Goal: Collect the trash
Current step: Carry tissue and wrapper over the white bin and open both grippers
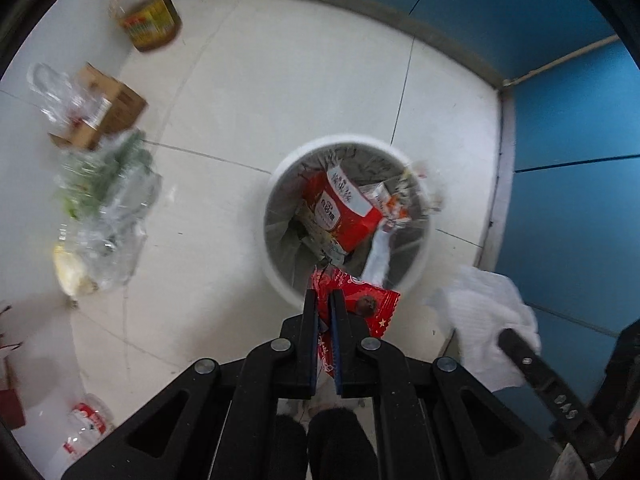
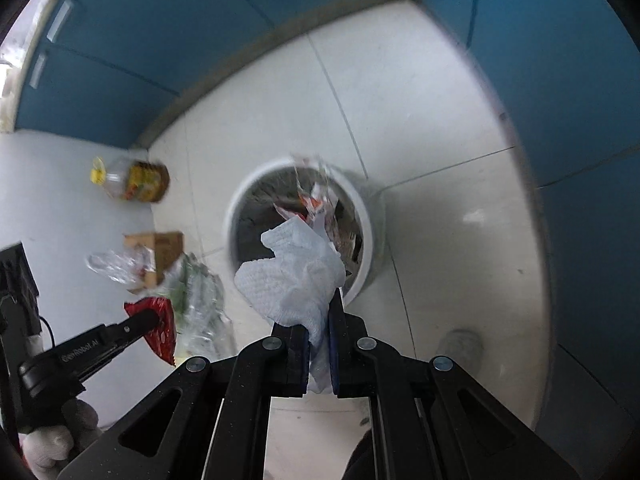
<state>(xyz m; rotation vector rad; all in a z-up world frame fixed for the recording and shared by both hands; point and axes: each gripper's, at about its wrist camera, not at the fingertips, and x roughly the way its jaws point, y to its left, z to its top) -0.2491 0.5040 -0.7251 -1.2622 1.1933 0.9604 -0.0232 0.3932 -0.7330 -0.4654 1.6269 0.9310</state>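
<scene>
A white round trash bin [image 1: 280, 276] stands on the tiled floor, holding red and white wrappers; it also shows in the right wrist view [image 2: 370, 236]. My left gripper [image 1: 325, 300] is shut on a red snack wrapper [image 1: 372, 300], held just above the bin's near rim; the wrapper also shows in the right wrist view [image 2: 160, 330]. My right gripper [image 2: 318, 320] is shut on a crumpled white paper towel [image 2: 296, 272], held above the bin's near edge. The towel also shows in the left wrist view [image 1: 484, 312], right of the bin.
On the floor to the left lie a yellow-capped oil bottle [image 1: 146, 16], a cardboard box [image 1: 108, 108], clear plastic bags with greens [image 1: 108, 200] and a plastic bottle with a red label [image 1: 84, 428]. Blue cabinet doors [image 1: 560, 100] close in the back and right.
</scene>
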